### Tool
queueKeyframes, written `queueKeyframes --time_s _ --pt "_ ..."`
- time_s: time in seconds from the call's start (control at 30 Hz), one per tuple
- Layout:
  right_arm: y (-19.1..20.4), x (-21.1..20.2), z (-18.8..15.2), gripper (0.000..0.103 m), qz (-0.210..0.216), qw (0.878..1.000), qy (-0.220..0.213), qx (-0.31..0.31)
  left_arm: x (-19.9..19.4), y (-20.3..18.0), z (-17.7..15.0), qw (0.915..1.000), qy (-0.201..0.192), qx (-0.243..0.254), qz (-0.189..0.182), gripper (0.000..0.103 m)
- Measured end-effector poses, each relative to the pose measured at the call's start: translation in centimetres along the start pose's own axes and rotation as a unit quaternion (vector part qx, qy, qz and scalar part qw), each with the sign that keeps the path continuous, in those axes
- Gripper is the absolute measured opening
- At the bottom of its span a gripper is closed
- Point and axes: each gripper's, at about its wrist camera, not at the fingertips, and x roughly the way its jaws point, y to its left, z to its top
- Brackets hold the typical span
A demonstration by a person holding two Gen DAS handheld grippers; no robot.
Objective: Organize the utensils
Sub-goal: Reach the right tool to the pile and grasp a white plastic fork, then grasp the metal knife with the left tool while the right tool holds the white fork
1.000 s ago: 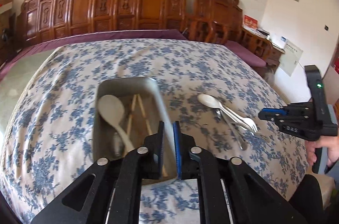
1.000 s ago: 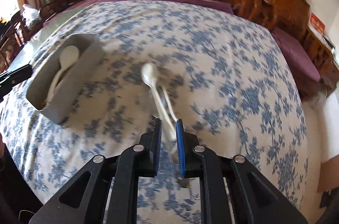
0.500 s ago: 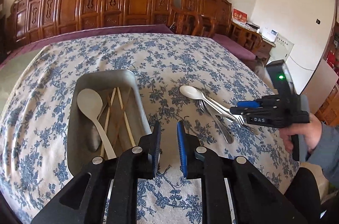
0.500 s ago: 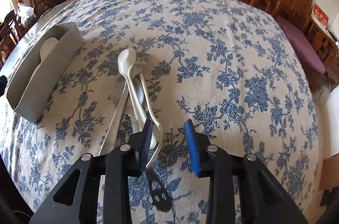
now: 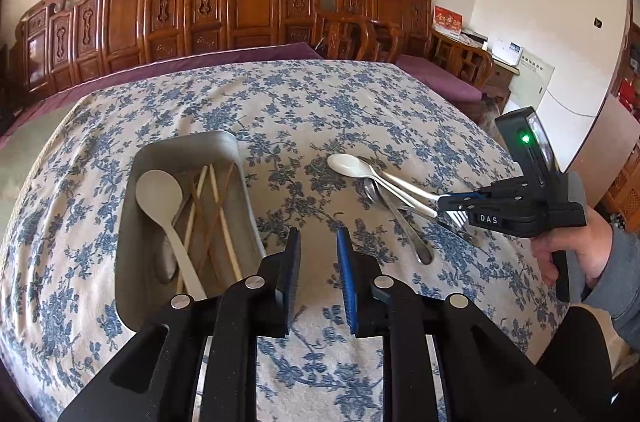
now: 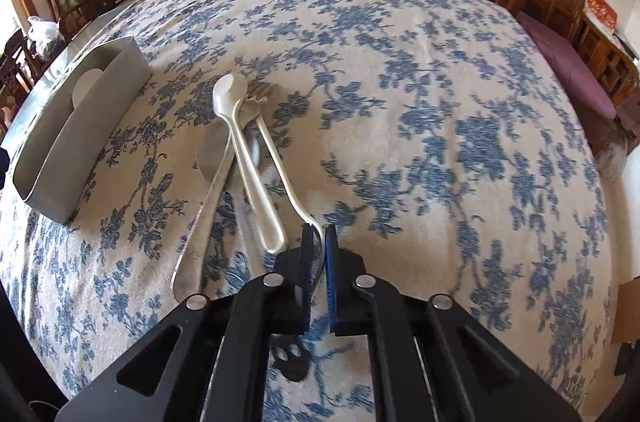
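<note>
A grey utensil bin sits on the floral tablecloth and holds a white spoon and several chopsticks. A pile of loose utensils lies to its right: a white spoon, metal spoons and a metal fork. My right gripper is shut on the handle end of the metal fork. My left gripper is open and empty, hovering beside the bin's right wall.
Carved wooden chairs line the far side of the table. A purple bench cushion runs along the right edge. The tablecloth spreads wide to the right of the utensil pile.
My right gripper closed from open onto the fork handle. My left gripper opened and shifted right, off the bin wall.
</note>
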Motion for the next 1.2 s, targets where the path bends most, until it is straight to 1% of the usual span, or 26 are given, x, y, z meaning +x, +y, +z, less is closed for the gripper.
queueKeyframes --time_s 0.13,0.3,0.5,0.63,0.77,0.87,0.97,1.1,1.2 --pt "-1.2 -1.4 -1.0 0.007 -0.007 1.0 -0.01 0.018 0.8 -1.1 0.0 0.9999 0.013 0.005 0.0 0.018" --pt "-3.1 -3.5 -3.5 0.007 -0.015 0.998 -0.026 0.047 2.8 -2.5 -0.2 0.999 0.038 -0.017 -0.017 0.018" --pt "-5.4 -5.6 -5.7 0.007 -0.004 0.996 -0.04 0.081 5.4 -5.1 0.2 0.9978 0.064 -0.003 -0.018 0.018" --pt "-6.2 -6.9 -6.7 0.007 0.003 0.995 -0.05 0.089 7.1 -6.6 0.8 0.997 0.075 0.011 -0.017 0.018" --pt "-6.7 -7.7 -7.5 0.007 0.009 0.995 -0.054 0.088 9.1 -7.4 1.2 0.9955 0.093 0.013 -0.013 0.022" --pt "-7.0 -8.3 -8.1 0.007 0.012 0.994 -0.06 0.089 10.6 -7.8 1.6 0.9943 0.105 0.017 -0.005 0.022" --pt "-7.6 -8.7 -9.0 0.007 0.015 0.993 -0.067 0.097 11.6 -8.1 2.1 0.9941 0.108 0.012 -0.003 0.022" --pt "-9.2 -8.5 -10.6 0.007 0.028 0.99 -0.07 0.122 13.3 -9.1 3.0 0.9935 0.113 0.01 -0.007 0.022" --pt "-10.1 -7.7 -11.4 0.007 0.017 0.99 -0.06 0.127 14.5 -10.0 3.5 0.9929 0.118 0.003 -0.02 0.022"
